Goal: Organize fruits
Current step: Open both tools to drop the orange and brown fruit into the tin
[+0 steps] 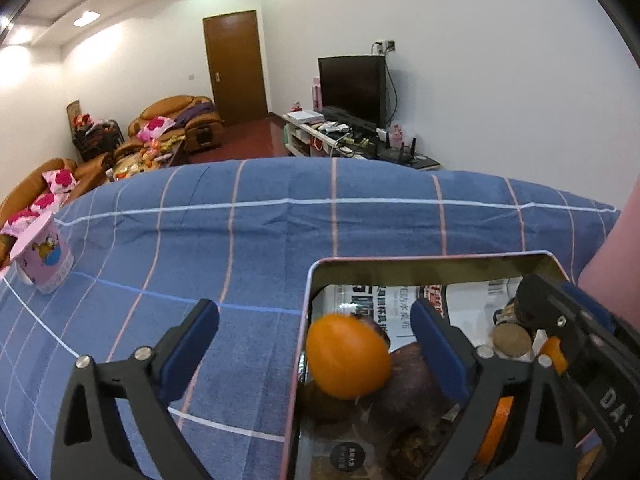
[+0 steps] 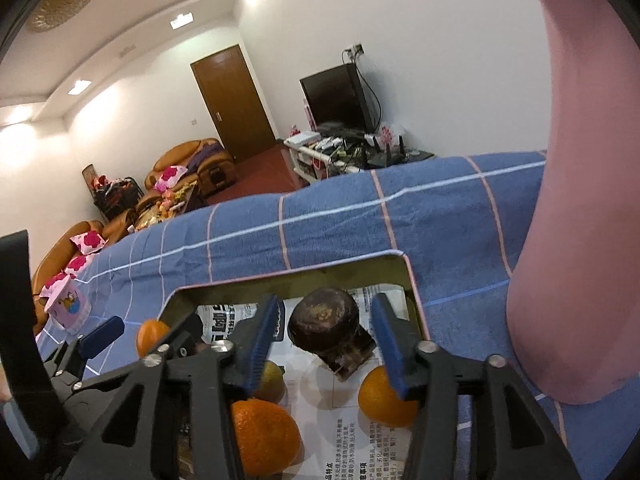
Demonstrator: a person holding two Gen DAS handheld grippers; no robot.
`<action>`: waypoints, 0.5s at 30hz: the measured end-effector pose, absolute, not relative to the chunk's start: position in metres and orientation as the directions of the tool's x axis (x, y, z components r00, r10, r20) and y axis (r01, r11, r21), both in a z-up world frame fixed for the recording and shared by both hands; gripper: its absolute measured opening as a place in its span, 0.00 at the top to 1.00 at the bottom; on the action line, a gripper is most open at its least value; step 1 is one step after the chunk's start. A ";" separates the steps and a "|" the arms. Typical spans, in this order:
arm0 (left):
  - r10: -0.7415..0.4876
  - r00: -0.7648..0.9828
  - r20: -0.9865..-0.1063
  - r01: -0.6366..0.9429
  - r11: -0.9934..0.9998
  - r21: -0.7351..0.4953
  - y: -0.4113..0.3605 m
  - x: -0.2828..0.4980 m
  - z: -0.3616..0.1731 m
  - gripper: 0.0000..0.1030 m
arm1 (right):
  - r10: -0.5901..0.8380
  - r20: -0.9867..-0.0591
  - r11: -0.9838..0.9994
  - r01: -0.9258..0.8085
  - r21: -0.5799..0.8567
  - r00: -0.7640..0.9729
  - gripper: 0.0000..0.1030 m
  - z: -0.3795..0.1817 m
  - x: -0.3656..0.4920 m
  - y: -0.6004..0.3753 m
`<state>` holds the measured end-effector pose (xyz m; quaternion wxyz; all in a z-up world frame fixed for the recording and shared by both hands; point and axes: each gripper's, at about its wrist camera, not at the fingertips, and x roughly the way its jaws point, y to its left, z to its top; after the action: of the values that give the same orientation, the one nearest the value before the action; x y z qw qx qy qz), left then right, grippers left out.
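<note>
An orange [image 1: 348, 356] sits untouched between my wide-open left gripper [image 1: 316, 344]; my right gripper [image 2: 326, 344] gapes around a dark fruit [image 2: 324, 320], inside the tin [image 1: 432, 262].

Black Chinese print covers the white paper sheet [image 2: 348, 436] lining the shallow metal tin [image 1: 432, 259]; in the right wrist view a heading reads "品特点", the smaller lines too fine to make out. White letters "DA" stand on the black plastic gripper body [image 1: 612, 400] at right.
</note>
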<state>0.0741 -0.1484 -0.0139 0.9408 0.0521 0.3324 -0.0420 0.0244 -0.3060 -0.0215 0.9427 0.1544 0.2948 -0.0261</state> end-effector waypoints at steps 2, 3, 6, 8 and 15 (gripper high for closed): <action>-0.034 0.784 -0.620 0.120 0.988 0.097 -0.152 0.072 -0.014 0.00 | 0.016 -0.540 0.957 0.143 0.251 0.841 0.34 -0.016 0.020 -0.302; -0.032 0.787 -0.616 0.123 0.987 0.106 -0.153 0.071 -0.014 0.00 | 0.000 -0.520 0.963 0.139 0.229 0.854 0.34 -0.012 0.016 -0.297; -0.026 0.798 -0.602 0.133 0.982 0.133 -0.155 0.068 -0.012 0.00 | -0.055 -0.464 0.977 0.144 0.159 0.884 0.29 0.000 0.007 -0.286; -0.016 0.810 -0.587 0.135 0.978 0.159 -0.157 0.065 -0.011 0.00 | -0.103 -0.423 0.978 0.170 0.123 0.900 0.23 0.006 -0.001 -0.280; -0.027 0.853 -0.521 0.143 0.973 0.184 -0.157 0.049 -0.005 0.00 | -0.250 -0.304 0.961 0.274 0.040 0.919 0.21 0.014 -0.022 -0.275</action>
<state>0.0494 -0.1568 -0.0045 0.9565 0.1083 0.2671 -0.0443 -0.0225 -0.2746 0.0137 0.9788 0.0410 0.1495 -0.1338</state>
